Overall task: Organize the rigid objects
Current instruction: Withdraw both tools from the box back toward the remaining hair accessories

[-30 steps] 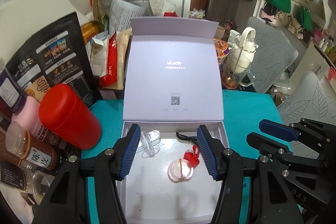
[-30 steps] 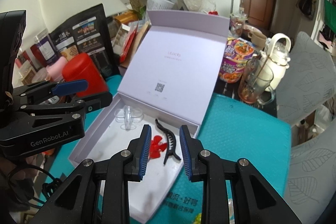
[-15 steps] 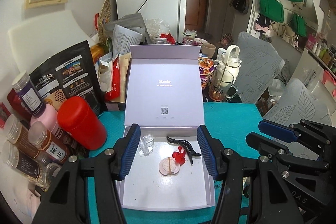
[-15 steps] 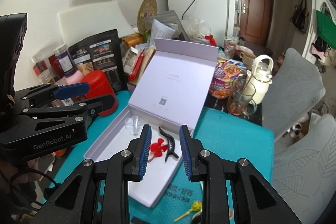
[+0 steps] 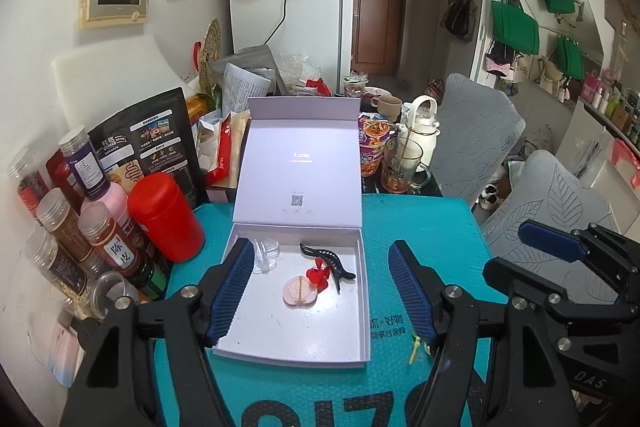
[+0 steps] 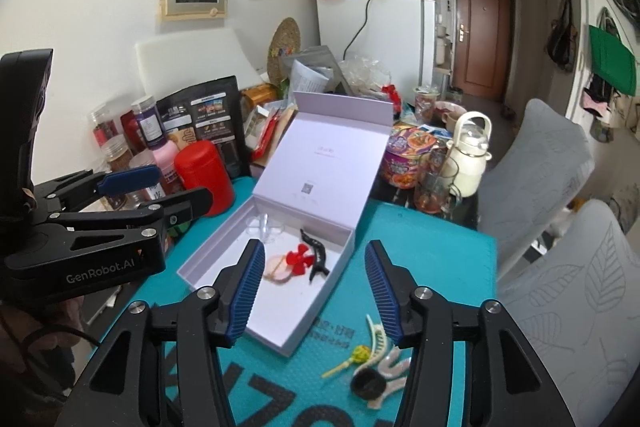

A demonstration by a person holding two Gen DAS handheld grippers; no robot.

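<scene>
We hold two black grippers with blue pads side by side above a teal mat (image 5: 420, 227) on the bench, both angled downward toward an open lilac box (image 5: 296, 331). The left gripper (image 5: 320, 291) hovers over the box with its jaws spread; they have just been opening, and nothing is pinched between them. Seen from the right wrist camera, the left gripper (image 6: 160, 187) reaches in from the left edge, a hand partly visible beneath it. The right gripper (image 6: 316, 291) hangs over the box's near right corner, its jaws also spread and empty after just opening. From the left wrist camera, the right gripper (image 5: 532, 251) shows at the right edge.

Inside the box lie a clear hair clip (image 5: 266, 255) near the back left, a black hair claw (image 5: 328, 261) towards the back, a red bow clip (image 5: 318, 277) touching it, and a round pink item (image 5: 298, 291) just beside the bow. The lid (image 5: 298, 163) stands upright behind.

On the mat near the right gripper sit a cream hair claw (image 6: 378, 341), a yellow-green stick ornament (image 6: 352, 359), a black round object (image 6: 366, 383) and a pale glittery clip (image 6: 390, 381), clustered together outside the box. A red canister (image 5: 166, 217) stands left of the box.
</scene>
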